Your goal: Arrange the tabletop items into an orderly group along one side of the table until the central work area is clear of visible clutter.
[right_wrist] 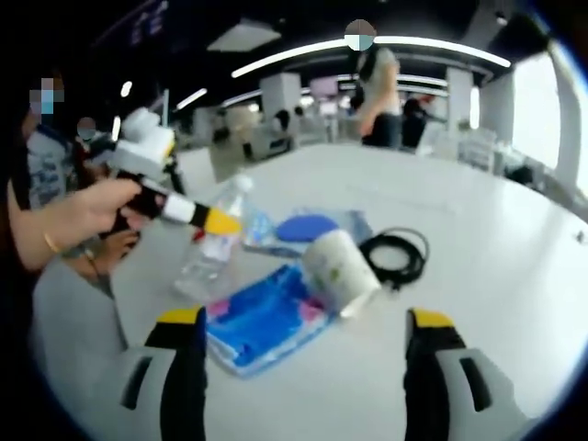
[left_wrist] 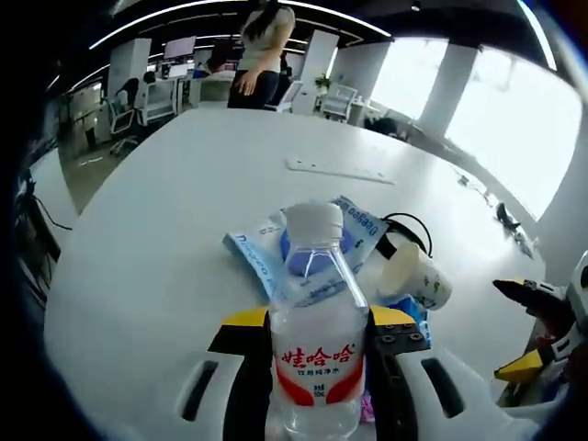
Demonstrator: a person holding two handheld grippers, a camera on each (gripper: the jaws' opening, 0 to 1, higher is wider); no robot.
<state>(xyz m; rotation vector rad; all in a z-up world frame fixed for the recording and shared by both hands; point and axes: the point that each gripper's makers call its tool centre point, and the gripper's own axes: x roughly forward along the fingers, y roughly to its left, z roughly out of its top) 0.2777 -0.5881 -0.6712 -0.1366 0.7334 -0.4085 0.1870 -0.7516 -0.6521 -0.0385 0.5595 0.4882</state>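
A clear water bottle [left_wrist: 315, 340] with a white cap and red label stands upright between the yellow-tipped jaws of my left gripper [left_wrist: 317, 323], which is shut on it. Behind it on the white table [left_wrist: 165, 202] lie a blue-and-white packet [left_wrist: 266, 253], a paper cup [left_wrist: 418, 276] on its side and a black cable [left_wrist: 409, 225]. In the right gripper view, my right gripper [right_wrist: 307, 319] is open above a blue packet [right_wrist: 262, 317]. The cup [right_wrist: 340, 271], the cable [right_wrist: 395, 253] and a blue disc [right_wrist: 308, 225] lie beyond it. The left gripper [right_wrist: 207, 220] grips the bottle [right_wrist: 209, 253] at the left.
My right gripper [left_wrist: 542, 317] enters the left gripper view from the right. A flat white strip [left_wrist: 340, 170] lies farther back on the table. A person [left_wrist: 262, 46] stands at the far edge. A hand [right_wrist: 92, 207] holds the left gripper. Office desks and chairs stand beyond.
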